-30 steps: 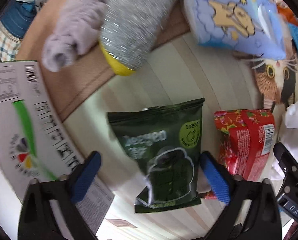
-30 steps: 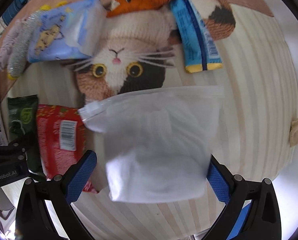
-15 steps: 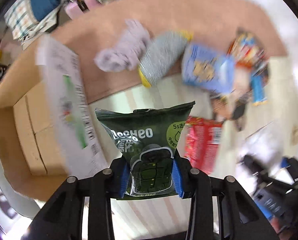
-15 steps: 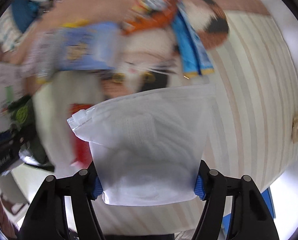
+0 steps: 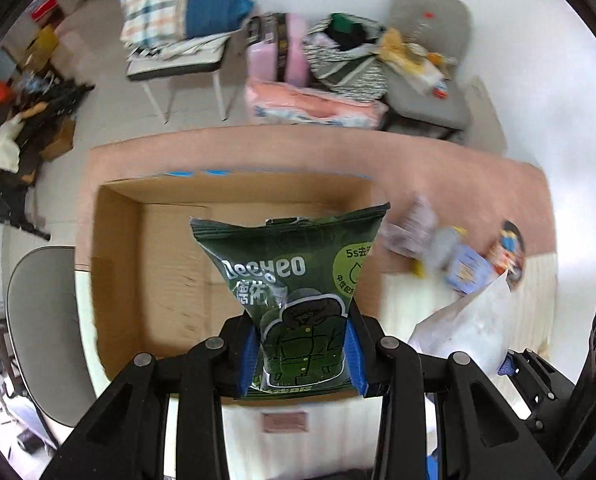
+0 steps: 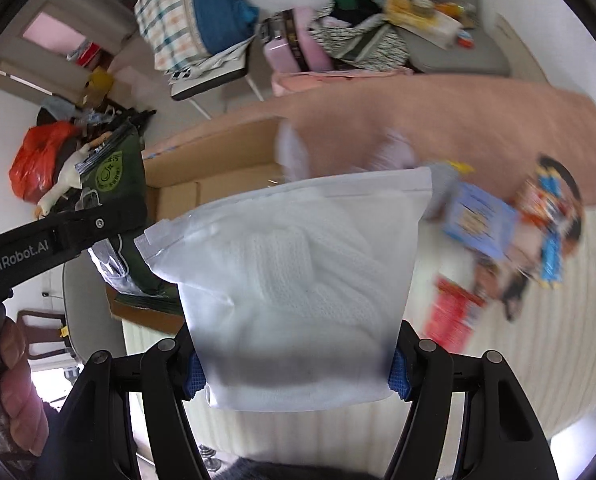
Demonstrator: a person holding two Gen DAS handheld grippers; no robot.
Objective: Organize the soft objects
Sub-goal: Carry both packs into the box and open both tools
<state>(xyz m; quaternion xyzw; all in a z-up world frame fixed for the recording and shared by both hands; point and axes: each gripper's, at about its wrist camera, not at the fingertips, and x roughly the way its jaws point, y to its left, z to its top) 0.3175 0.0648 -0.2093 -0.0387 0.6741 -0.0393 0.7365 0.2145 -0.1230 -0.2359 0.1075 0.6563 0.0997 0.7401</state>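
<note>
Left gripper (image 5: 302, 354) clenching dark green foil pouch (image 5: 294, 280) above open cardboard box (image 5: 170, 264); right gripper (image 6: 296, 368) gripping frosted white zip bag (image 6: 294, 276) alongside.

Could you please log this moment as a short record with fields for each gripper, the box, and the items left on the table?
left gripper: shut on green Deeyeo pouch, held over the cardboard box
right gripper: shut on frosted zip bag with white knitwear inside
cardboard box: open; floor mostly bare, part hidden behind the pouch
left on table: blue tissue pack, red packet; others too blurred to name
</note>
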